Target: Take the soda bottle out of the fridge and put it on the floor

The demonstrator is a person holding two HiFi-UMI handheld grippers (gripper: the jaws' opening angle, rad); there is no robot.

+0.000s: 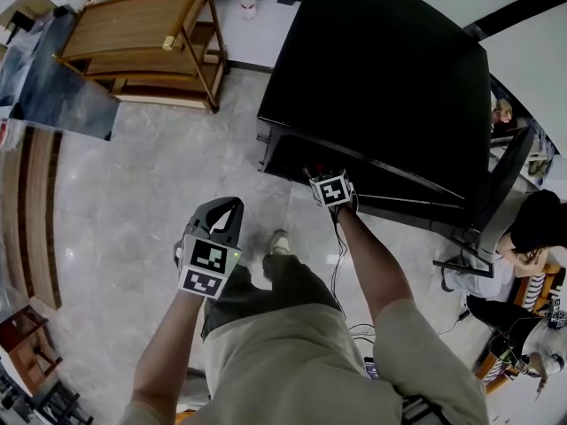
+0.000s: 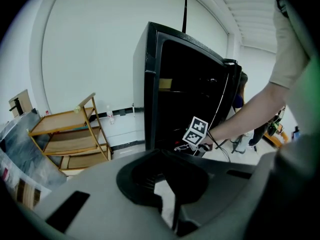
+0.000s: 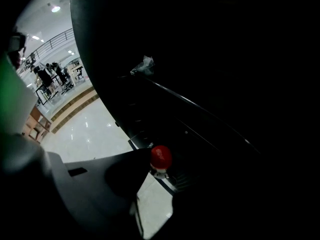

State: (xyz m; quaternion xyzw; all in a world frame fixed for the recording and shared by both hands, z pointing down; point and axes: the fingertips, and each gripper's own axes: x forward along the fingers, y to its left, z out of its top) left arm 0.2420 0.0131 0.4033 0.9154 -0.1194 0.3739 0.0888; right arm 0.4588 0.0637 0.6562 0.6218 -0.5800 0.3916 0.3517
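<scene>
Status: early stage. The soda bottle (image 3: 161,157) is inside the fridge (image 1: 381,78) near its lower front edge, so lifting it out and placing it on the floor (image 1: 151,175) remain. The right gripper (image 3: 161,170) has its jaws apart around the red cap and is not visibly clamped, while the left gripper (image 1: 229,209) is closed on nothing. Only the right gripper view shows the bottle; the head view shows that gripper reaching into a dark interior.

The only print I find is a white mark on the red cap (image 3: 161,157) of the soda bottle (image 3: 159,172), too small and blurred for me to read. The cubes on the left hand-held gripper (image 1: 223,212) and the right hand-held gripper (image 1: 312,173) carry black-and-white square patterns, no letters or numbers. The label on the far bottle (image 1: 249,3) by the wall is illegible too.
</scene>
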